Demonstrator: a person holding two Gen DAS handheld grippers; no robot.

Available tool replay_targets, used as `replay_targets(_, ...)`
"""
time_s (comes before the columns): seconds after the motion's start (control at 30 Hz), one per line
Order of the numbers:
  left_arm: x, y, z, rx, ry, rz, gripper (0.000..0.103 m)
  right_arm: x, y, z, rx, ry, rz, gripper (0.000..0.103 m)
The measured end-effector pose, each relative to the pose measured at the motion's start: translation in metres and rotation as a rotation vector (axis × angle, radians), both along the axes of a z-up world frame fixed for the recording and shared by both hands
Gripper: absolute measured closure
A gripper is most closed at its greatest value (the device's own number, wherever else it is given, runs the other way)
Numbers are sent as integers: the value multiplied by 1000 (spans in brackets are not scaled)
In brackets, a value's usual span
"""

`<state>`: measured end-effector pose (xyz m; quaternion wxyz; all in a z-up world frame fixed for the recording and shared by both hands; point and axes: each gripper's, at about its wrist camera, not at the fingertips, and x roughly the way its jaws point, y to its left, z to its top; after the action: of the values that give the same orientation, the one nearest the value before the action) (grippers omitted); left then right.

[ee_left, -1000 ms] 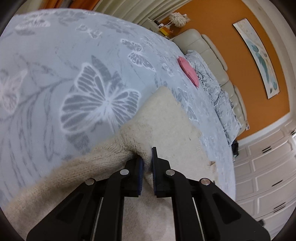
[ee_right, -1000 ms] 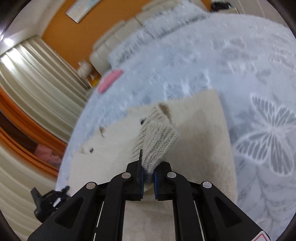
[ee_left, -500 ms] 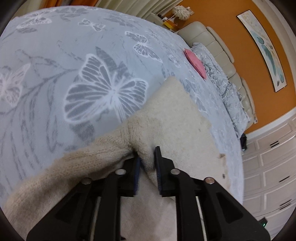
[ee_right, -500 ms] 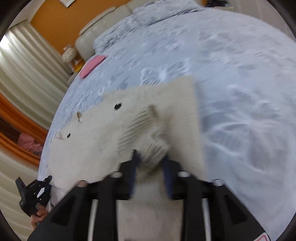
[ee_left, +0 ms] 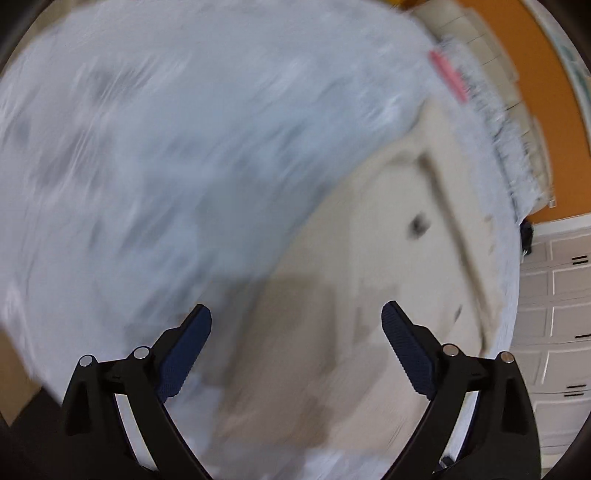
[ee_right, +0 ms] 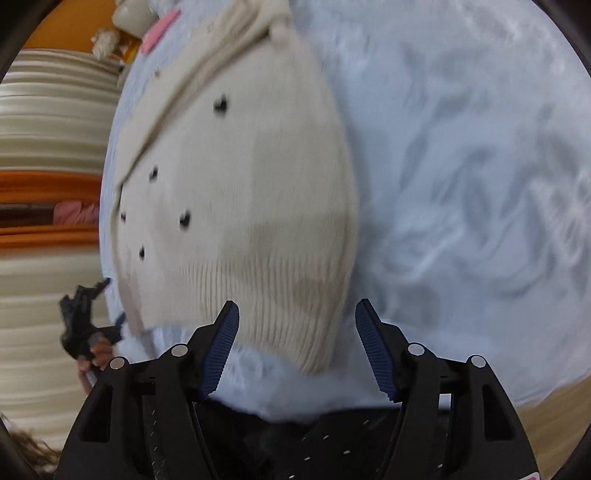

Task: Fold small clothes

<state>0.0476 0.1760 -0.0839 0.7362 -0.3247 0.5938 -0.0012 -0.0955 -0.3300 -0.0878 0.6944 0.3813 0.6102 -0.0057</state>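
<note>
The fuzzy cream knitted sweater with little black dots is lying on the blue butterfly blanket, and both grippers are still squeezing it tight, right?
Not quite. The cream knitted sweater does lie on the pale blue butterfly-print blanket, but neither gripper squeezes it. Both wrist views show the left gripper and the right gripper with fingers spread apart, just opened, pressing on nothing.

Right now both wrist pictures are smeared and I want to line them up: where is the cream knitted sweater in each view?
Left wrist: the cream sweater fills the lower right, running up towards the right edge, beyond the open left gripper.
Right wrist: it fills the centre-left, its ribbed hem just ahead of the open right gripper.
Shared landmark: the flat pink item on the blue-grey butterfly blanket, beyond the sweater.
</note>
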Motion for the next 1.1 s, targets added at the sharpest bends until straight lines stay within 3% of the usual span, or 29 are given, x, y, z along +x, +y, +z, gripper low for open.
replay_targets(0.2, -18, -18, -5, -23, 14, -102, 8, 10, 15, -16, 0, 80, 30, 33)
replay_targets(0.27, -14, -22, -3, -13, 8, -122, 10, 12, 21, -15, -26, 69, 41, 37)
replay_targets(0.33, -15, -21, -4, 7, 15, -115, 28, 17, 27, -10, -73, 47, 50, 87)
replay_targets(0.37, -16, -20, -2, 29, 25, -115, 55, 16, 23, -7, -65, 38, 44, 93)
replay_targets(0.4, -16, -20, -1, 7, 40, -125, 93, 16, 23, -2, -60, 13, 26, 94)
replay_targets(0.43, -18, -18, 0, -66, 64, -121, 93, 12, 22, 12, -82, -38, 8, 95)
replay_targets(0.5, -28, -10, 15, -134, 49, -81, 94, 8, 25, 38, -89, -130, -20, 96)
replay_targets(0.6, -46, -4, 63, -132, -49, -104, 95, -17, 14, 90, -135, -266, -60, 96)
replay_targets(0.73, -83, 2, 110, -146, -129, -138, 95, -66, -7, 127, -171, -341, -86, 97)
replay_targets(0.83, -120, 4, 125, -137, -159, -187, 96, -96, -12, 126, -159, -342, -103, 97)
replay_targets(1.1, -205, 1, 108, -133, -104, -233, 103, -183, -10, 90, -101, -286, -121, 97)
